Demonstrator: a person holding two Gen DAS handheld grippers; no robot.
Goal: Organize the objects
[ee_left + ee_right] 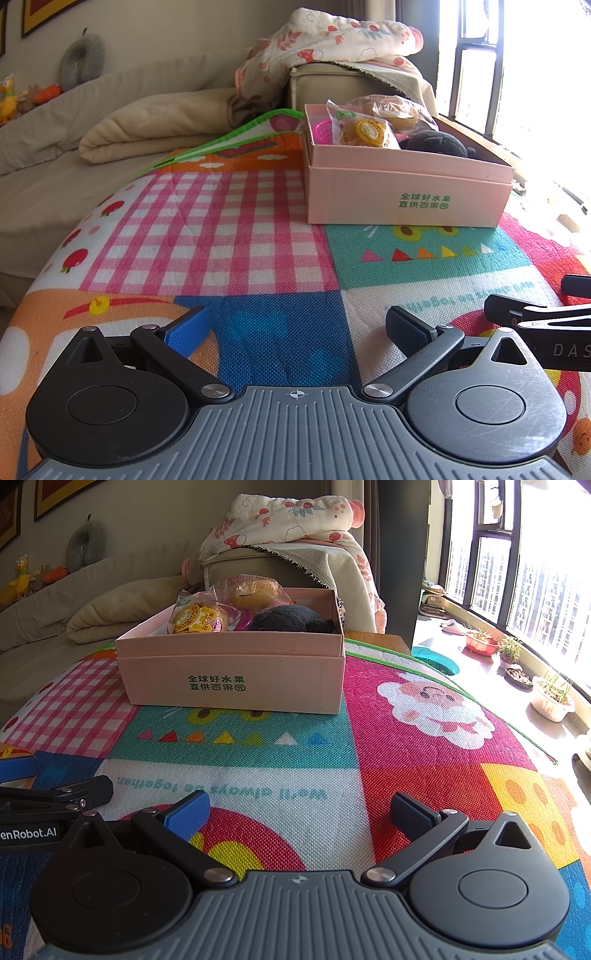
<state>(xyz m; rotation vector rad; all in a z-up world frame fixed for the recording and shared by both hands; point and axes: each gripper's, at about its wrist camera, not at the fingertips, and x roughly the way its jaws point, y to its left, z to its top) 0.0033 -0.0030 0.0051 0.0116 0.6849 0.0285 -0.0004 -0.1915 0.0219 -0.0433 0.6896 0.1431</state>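
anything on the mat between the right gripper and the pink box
Nothing: in the right wrist view, only bare printed mat lies between the right gripper and the pink box.

Patchwork play mat [406, 760] with Santa print across the foreground, beige sofa [110, 110] at left, floral blanket [280, 517] heaped top centre, grey neck pillow [79, 61] upper left, potted plants [550, 694] along the sunlit window at right

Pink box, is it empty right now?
No, the pink box holds wrapped pastries and a dark plush toy.
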